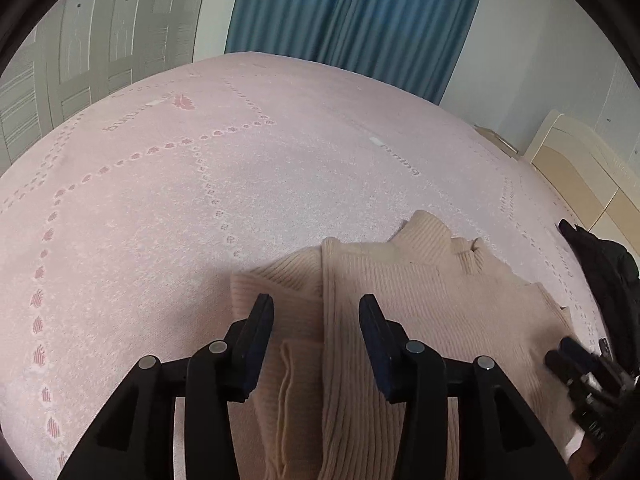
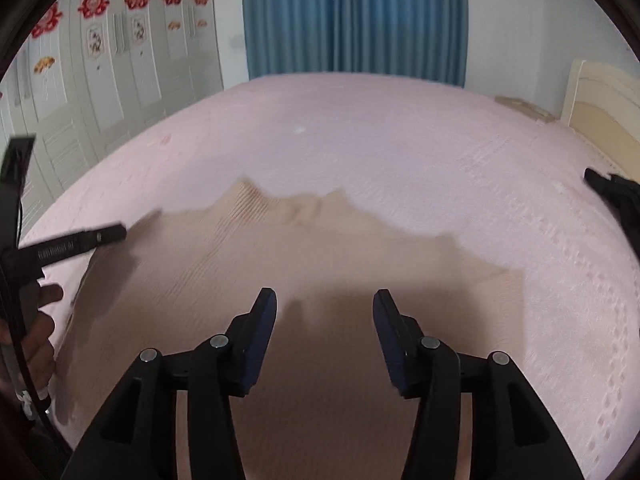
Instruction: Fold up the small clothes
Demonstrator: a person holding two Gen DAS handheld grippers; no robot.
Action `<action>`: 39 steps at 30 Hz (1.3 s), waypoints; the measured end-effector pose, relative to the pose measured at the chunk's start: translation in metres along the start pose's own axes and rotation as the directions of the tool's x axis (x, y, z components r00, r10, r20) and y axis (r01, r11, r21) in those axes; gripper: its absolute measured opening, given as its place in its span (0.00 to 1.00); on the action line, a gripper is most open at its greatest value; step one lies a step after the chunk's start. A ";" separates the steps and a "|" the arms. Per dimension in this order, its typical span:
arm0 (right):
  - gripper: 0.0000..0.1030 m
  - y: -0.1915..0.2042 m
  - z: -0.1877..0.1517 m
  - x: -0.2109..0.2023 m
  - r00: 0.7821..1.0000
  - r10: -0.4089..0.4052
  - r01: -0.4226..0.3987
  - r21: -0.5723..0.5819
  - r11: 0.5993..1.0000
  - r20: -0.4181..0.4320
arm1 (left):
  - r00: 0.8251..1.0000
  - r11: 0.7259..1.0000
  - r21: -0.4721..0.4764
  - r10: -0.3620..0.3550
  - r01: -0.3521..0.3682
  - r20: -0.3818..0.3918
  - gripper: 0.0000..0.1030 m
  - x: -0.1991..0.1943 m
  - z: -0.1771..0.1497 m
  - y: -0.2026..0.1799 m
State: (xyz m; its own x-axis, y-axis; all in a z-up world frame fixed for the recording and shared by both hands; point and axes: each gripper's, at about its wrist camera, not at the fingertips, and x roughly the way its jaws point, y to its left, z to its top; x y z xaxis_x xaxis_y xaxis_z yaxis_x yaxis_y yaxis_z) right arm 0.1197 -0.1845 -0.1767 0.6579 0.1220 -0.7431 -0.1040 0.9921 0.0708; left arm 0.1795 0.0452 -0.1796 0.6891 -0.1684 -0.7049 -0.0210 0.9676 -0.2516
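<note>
Beige ribbed sweater (image 1: pixel 420 300) lying partly folded on the pink bed (image 1: pixel 180 200). Left gripper (image 1: pixel 316 312) and right gripper (image 2: pixel 324 306) both spread open, holding nothing. Best to pinch one edge cleanly, fold across, keep ribs flat.

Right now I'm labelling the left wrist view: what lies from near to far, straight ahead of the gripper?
left gripper → beige ribbed sweater → pink bedspread → blue curtain

Left tongs (image 1: pixel 316 308) agape over beige ribbed sweater (image 1: pixel 420 304), pink bedspread (image 1: pixel 200 208).
</note>
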 end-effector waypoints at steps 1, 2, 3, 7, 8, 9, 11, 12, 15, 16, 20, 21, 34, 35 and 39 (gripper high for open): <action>0.48 0.007 -0.006 0.001 1.000 0.002 -0.002 0.006 1.000 -0.027 | 1.000 1.000 -0.002 -0.001 0.001 -0.001 0.41 -0.003 -0.002 0.002; 0.48 0.011 -0.011 0.001 0.999 0.001 0.000 0.011 1.000 -0.045 | 1.000 1.000 -0.002 0.001 -0.001 -0.002 0.41 -0.004 -0.003 0.003; 0.48 0.013 -0.014 0.001 0.998 -0.003 0.004 0.013 1.000 -0.056 | 1.000 1.000 0.000 0.005 -0.005 -0.001 0.41 -0.008 -0.006 0.004; 0.48 0.024 -0.024 -0.011 0.996 -0.050 0.051 0.018 0.999 -0.070 | 1.000 1.000 0.007 0.006 -0.006 0.000 0.41 -0.019 -0.014 0.012; 0.49 0.025 -0.026 -0.015 0.996 -0.041 0.043 0.028 0.999 -0.074 | 1.000 1.000 0.001 0.007 -0.007 -0.003 0.43 -0.023 -0.017 0.016; 0.49 0.026 -0.028 -0.019 0.997 -0.026 0.029 0.037 0.999 -0.079 | 1.000 1.000 -0.005 0.008 -0.008 -0.010 0.45 -0.025 -0.019 0.019; 0.49 0.027 -0.031 -0.021 0.996 -0.018 0.021 0.035 0.999 -0.090 | 0.999 1.000 -0.024 0.008 -0.008 -0.032 0.51 -0.030 -0.027 0.029; 0.49 0.029 -0.031 -0.020 0.994 -0.041 0.044 0.022 0.999 -0.097 | 0.999 0.999 -0.031 0.008 -0.009 -0.043 0.52 -0.032 -0.031 0.032; 0.49 0.032 -0.023 -0.006 0.986 -0.110 0.114 0.028 0.993 -0.125 | 0.997 0.998 -0.055 0.021 -0.025 -0.069 0.63 -0.041 -0.043 0.043; 0.49 0.032 -0.019 -0.004 0.985 -0.120 0.126 0.037 0.991 -0.123 | 0.997 0.998 -0.064 0.018 -0.022 -0.076 0.63 -0.043 -0.047 0.047; 0.49 0.036 0.003 0.024 0.974 -0.146 0.155 0.041 0.987 -0.174 | 0.991 0.990 -0.120 -0.081 0.068 -0.110 0.64 -0.051 -0.059 0.058; 0.49 0.035 0.011 0.033 0.972 -0.147 0.158 0.046 0.986 -0.181 | 0.986 0.987 -0.128 -0.114 0.099 -0.117 0.65 -0.052 -0.061 0.059; 0.46 0.027 0.048 0.083 0.962 -0.107 0.131 0.082 0.988 -0.253 | 0.918 0.924 -0.217 -0.356 0.316 -0.178 0.67 -0.047 -0.073 0.067; 0.46 0.030 0.042 0.074 0.965 -0.115 0.134 0.064 0.989 -0.237 | 0.913 0.919 -0.222 -0.366 0.325 -0.179 0.67 -0.047 -0.075 0.068; 0.43 0.044 0.021 0.037 0.973 -0.132 0.132 -0.013 0.991 -0.191 | 0.900 0.908 -0.239 -0.393 0.345 -0.191 0.67 -0.038 -0.075 0.062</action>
State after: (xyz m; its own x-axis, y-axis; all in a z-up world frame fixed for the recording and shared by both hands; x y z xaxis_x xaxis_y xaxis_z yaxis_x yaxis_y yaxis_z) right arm 0.1553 -0.1352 -0.1872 0.5110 -0.0178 -0.8594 -0.0259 0.9990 -0.0361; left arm 0.0973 0.0974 -0.2183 0.4901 -0.5673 -0.6619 0.0460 0.7750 -0.6302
